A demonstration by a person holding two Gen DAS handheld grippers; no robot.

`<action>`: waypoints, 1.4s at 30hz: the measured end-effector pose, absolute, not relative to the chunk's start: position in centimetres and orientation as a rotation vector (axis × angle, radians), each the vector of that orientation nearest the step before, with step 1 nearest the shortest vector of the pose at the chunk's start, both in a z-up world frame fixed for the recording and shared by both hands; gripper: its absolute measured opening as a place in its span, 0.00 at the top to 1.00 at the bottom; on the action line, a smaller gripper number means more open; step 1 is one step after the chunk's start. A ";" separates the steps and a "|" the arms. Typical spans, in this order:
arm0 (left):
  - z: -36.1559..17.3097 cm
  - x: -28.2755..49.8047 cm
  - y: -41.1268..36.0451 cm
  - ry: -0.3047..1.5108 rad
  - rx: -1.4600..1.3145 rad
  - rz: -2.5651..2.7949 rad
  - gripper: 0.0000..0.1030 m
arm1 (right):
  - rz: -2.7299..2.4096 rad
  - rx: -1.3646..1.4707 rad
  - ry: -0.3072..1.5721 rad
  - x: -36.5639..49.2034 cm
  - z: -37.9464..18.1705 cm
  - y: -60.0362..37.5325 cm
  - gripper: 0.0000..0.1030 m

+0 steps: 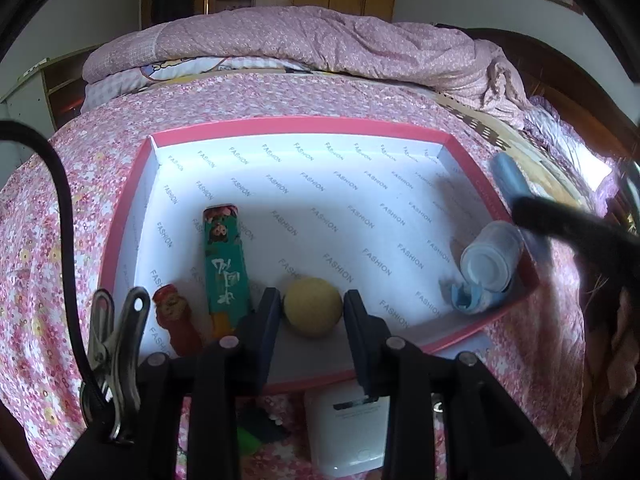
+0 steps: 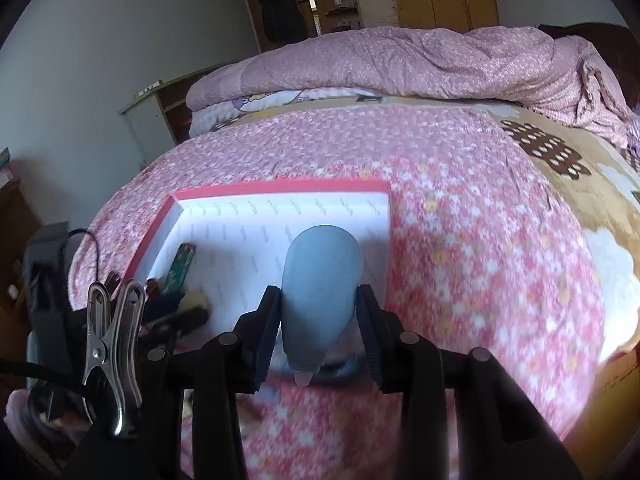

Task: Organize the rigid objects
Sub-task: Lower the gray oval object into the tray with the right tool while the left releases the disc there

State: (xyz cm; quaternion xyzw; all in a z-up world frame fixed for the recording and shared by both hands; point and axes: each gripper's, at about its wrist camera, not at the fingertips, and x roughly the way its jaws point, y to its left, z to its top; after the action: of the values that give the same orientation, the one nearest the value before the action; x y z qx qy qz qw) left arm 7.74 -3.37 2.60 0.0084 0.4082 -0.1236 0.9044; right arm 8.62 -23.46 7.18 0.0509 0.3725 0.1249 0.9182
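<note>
A pink-rimmed box (image 1: pixel 304 125) with a white inside lies on the bed. In it are a yellow ball (image 1: pixel 313 306), a green printed box (image 1: pixel 225 268), a small red figurine (image 1: pixel 176 319) and a white bottle (image 1: pixel 491 259) with a blue cap. My left gripper (image 1: pixel 311 312) is open, its fingers either side of the ball, a gap on each side. My right gripper (image 2: pixel 320 312) is shut on a grey-blue oval object (image 2: pixel 320 288) above the box's right edge (image 2: pixel 390 240); it shows in the left wrist view (image 1: pixel 510 180) too.
The box rests on a pink floral bedspread (image 2: pixel 480 260). A white device (image 1: pixel 348 432) and green items (image 1: pixel 256 432) lie in front of the box. A rumpled pink quilt (image 1: pixel 320 40) lies at the far side. A black cable (image 1: pixel 60 184) hangs left.
</note>
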 end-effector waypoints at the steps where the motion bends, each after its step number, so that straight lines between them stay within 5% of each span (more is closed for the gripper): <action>1: 2.6 7.7 -3.4 0.844 0.018 -0.255 0.67 | 0.255 0.097 0.769 9.0 7.2 -23.3 0.62; 22: 2.9 7.8 -3.6 0.850 0.032 -0.216 0.57 | 0.217 0.057 0.813 13.7 5.6 -22.3 0.62; 42: 6.9 2.9 -2.2 0.775 0.034 -0.205 0.52 | 0.294 0.164 0.770 5.7 8.3 -23.1 0.55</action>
State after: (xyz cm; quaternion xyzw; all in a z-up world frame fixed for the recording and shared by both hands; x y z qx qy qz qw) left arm 2.89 -2.24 6.88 0.0166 0.3774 -0.0997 0.9205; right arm 5.74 -23.10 8.27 0.0796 0.3739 0.1425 0.9130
